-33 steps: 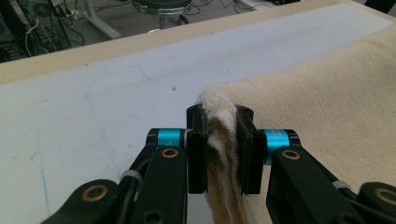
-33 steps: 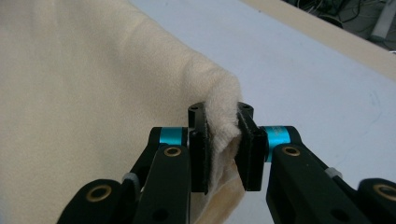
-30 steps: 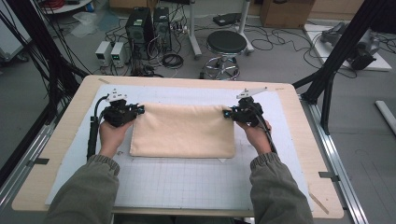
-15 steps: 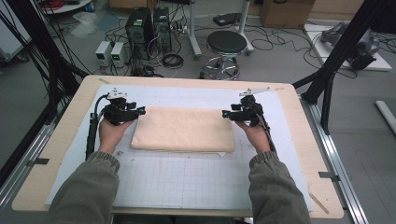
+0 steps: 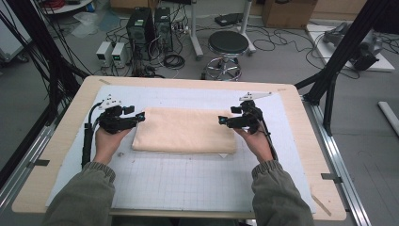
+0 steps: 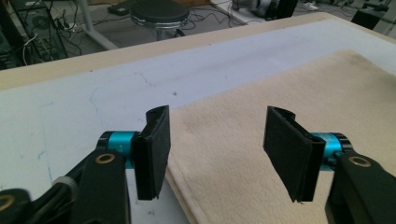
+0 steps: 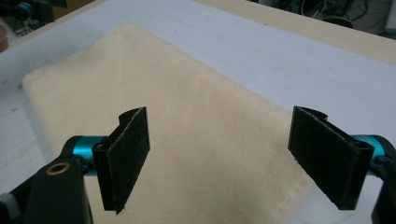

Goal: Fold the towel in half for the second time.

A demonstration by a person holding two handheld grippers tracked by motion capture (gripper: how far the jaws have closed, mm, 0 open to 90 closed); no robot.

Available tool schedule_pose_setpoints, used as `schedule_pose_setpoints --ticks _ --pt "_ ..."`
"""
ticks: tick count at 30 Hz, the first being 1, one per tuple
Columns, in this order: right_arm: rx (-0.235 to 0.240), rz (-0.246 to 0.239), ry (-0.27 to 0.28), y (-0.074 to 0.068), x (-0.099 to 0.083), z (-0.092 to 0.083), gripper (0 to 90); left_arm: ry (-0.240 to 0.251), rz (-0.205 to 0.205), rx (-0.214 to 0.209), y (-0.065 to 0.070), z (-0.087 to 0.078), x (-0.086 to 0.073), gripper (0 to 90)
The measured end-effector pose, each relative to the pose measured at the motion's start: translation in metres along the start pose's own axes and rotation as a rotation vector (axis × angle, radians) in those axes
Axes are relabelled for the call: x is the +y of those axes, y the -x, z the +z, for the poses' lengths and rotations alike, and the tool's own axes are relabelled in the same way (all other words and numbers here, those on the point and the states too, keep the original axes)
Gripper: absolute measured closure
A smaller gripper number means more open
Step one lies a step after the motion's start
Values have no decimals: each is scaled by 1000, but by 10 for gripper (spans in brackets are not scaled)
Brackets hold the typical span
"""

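Observation:
A folded cream cloth (image 5: 186, 130) lies flat on the white grid mat (image 5: 188, 183) in the middle of the table. My left gripper (image 5: 141, 116) hovers at the cloth's left edge, and its jaws have just been opening; they stand apart with nothing pressed between them. In the left gripper view the cloth (image 6: 289, 93) lies under and beyond the pads (image 6: 154, 149). My right gripper (image 5: 221, 120) is at the cloth's right edge, its jaws also just opened wide. The right gripper view has the cloth (image 7: 187, 107) spread below the parted pads (image 7: 126, 154).
The wooden table (image 5: 61, 136) borders the mat on all sides. Behind the table stand a black stool (image 5: 228, 44), computer towers (image 5: 148, 23) and loose cables on the floor. Black frame posts (image 5: 348, 47) rise at the right and left.
Both grippers let go of the cloth's far edge and their jaws opened. The cloth now lies flat, folded. The left gripper shifted slightly outward and toward the person.

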State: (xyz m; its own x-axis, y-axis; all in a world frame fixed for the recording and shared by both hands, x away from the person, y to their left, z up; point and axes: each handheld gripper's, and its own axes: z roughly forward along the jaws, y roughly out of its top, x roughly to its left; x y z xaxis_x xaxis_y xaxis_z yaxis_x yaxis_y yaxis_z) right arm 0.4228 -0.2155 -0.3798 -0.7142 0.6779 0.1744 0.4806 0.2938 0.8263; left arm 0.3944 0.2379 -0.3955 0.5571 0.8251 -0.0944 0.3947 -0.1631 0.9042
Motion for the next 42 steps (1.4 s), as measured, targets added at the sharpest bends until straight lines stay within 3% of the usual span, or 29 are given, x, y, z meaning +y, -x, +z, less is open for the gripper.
schedule_pose_setpoints --ticks 7,17,24,42 --pt "-6 -26 -4 -12 -1 1 157 -12 -10 -27 4 -2 -2 282" --pt "-22 -57 10 -21 -3 -6 122 -13 17 -62 14 -8 -2 188" --pt "-24 -65 19 -21 -7 -10 121 -19 7 -65 14 -11 -3 146" --pt "-23 -97 14 -29 -10 -22 121 5 45 -99 26 -31 1 113"
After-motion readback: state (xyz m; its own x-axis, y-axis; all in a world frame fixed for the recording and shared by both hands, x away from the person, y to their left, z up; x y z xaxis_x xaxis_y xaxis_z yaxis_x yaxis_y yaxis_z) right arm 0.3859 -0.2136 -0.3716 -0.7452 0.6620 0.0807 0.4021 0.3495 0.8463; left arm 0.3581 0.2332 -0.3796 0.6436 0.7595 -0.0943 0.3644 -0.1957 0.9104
